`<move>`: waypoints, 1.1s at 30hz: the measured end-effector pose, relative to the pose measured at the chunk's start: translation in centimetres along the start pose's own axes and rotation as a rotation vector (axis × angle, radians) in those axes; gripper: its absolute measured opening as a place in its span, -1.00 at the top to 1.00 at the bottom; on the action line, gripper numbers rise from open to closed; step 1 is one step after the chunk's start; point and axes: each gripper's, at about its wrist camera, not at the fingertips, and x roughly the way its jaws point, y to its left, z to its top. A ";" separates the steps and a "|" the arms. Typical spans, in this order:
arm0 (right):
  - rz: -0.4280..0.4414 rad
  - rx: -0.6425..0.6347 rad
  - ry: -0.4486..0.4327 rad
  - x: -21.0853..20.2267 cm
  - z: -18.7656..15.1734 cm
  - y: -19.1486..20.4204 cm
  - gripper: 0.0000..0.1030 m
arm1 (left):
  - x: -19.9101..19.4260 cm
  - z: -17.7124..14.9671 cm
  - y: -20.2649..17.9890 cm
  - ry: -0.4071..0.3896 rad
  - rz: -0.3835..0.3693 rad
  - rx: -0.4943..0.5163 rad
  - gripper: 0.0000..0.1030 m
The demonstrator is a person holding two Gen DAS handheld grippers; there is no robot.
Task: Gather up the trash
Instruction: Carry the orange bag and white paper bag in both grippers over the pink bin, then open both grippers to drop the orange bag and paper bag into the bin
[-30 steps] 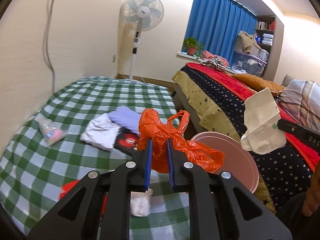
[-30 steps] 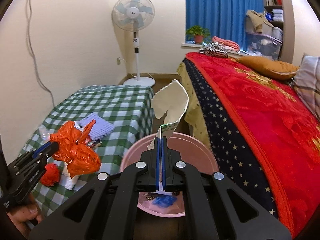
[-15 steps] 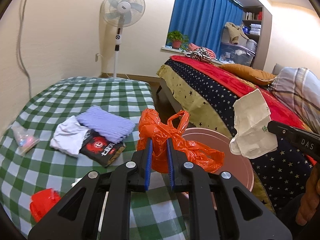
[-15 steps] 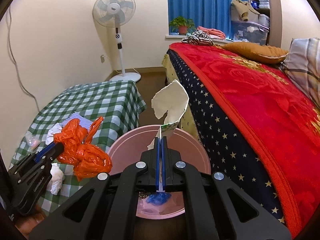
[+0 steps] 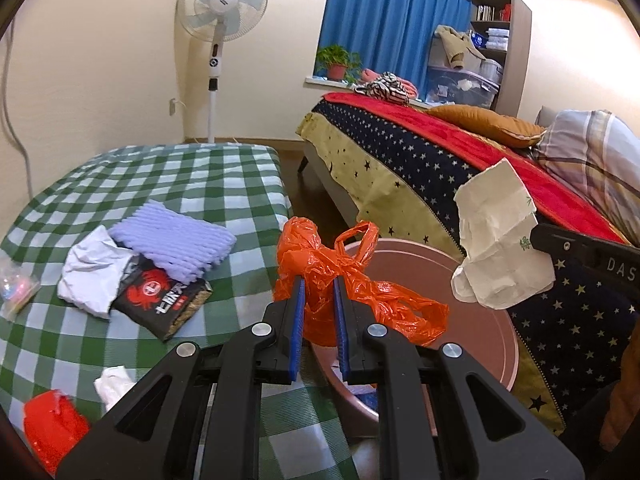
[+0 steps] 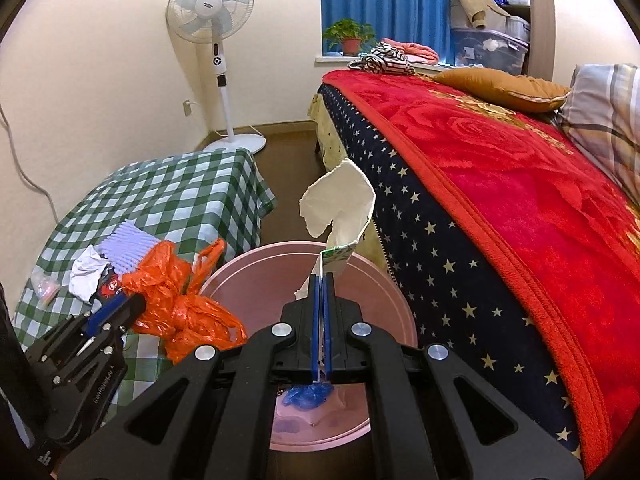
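My left gripper (image 5: 319, 286) is shut on a crumpled orange plastic bag (image 5: 348, 280), which hangs at the near rim of the pink bin (image 5: 472, 280). From the right wrist view the same bag (image 6: 180, 300) sits just left of the bin (image 6: 260, 284), with the left gripper (image 6: 132, 306) behind it. My right gripper (image 6: 322, 280) is shut on a torn white paper wrapper (image 6: 340, 208), held upright over the bin. In the left wrist view that wrapper (image 5: 496, 240) hangs over the bin's far right side. Blue trash (image 6: 308, 394) lies inside the bin.
A green checked table (image 5: 180, 176) carries a lilac ribbed cloth (image 5: 172, 236), white crumpled paper (image 5: 90, 276), a black snack packet (image 5: 164, 308), a red wrapper (image 5: 52, 428) and a small clear bag (image 5: 16, 292). A bed with a red blanket (image 6: 500, 168) runs along the right. A standing fan (image 6: 212, 12) is at the back.
Both grippers have moved right and down toward the pink bin, which now looks larger and closer. The orange bag now hangs at the bin's rim; both grips are unchanged.
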 end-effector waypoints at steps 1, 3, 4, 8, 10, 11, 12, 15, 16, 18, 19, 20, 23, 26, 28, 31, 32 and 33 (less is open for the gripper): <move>-0.002 0.001 0.000 0.1 0.0 0.0 0.96 | 0.2 0.0 -0.1 0.004 -0.004 0.001 0.73; -0.009 0.000 0.002 0.2 0.1 0.1 0.96 | 0.4 -0.1 -0.2 0.007 -0.009 0.006 0.73; -0.012 -0.001 0.002 0.3 0.1 0.0 0.96 | 0.5 -0.1 -0.2 0.009 -0.012 0.008 0.73; -0.024 -0.002 0.000 0.4 0.1 0.0 0.96 | 0.9 0.1 -0.1 0.015 -0.020 0.000 0.73; -0.028 -0.002 0.002 0.4 0.1 0.0 0.96 | 1.1 0.2 -0.1 0.020 -0.022 0.000 0.73; -0.030 -0.003 0.002 0.5 0.1 -0.1 0.95 | 1.2 0.2 -0.1 0.021 -0.028 -0.002 0.72; -0.036 -0.004 -0.002 0.4 0.2 -0.1 0.94 | 1.2 0.2 -0.2 0.024 -0.037 -0.001 0.71; -0.078 -0.009 -0.022 0.2 0.1 0.0 0.68 | 1.1 0.3 -0.5 0.021 -0.057 0.013 0.57; -0.078 -0.009 -0.025 0.1 0.1 0.0 0.44 | 1.0 0.4 -0.6 0.017 -0.064 0.016 0.49; -0.088 -0.011 -0.034 0.0 0.1 0.1 0.22 | 0.6 0.5 -0.5 0.004 -0.067 0.012 0.23; -0.089 -0.010 -0.038 -0.1 0.1 0.1 0.20 | 0.3 0.6 -0.2 -0.004 -0.063 0.004 0.23; -0.090 -0.009 -0.040 -0.2 0.1 0.1 0.20 | 0.2 0.6 -0.1 -0.006 -0.061 -0.001 0.23; -0.090 -0.010 -0.048 -0.3 0.1 0.1 0.20 | -0.5 0.7 0.8 -0.011 -0.048 -0.023 0.23; -0.088 -0.017 -0.063 -0.6 0.1 0.3 0.20 | -1.2 0.6 1.6 -0.015 -0.029 -0.035 0.24; -0.084 -0.024 -0.073 -0.9 0.0 0.5 0.20 | -1.8 0.4 2.2 -0.016 -0.016 -0.045 0.24; -0.070 -0.032 -0.081 -1.1 -0.1 0.9 0.20 | -2.6 0.4 3.0 -0.021 -0.004 -0.047 0.24; -0.068 -0.034 -0.083 -1.2 -0.1 1.0 0.20 | -3.1 0.4 3.3 -0.024 0.001 -0.047 0.24; -0.065 -0.038 -0.085 -1.3 -0.2 1.1 0.19 | -3.3 0.4 3.5 -0.027 0.005 -0.050 0.24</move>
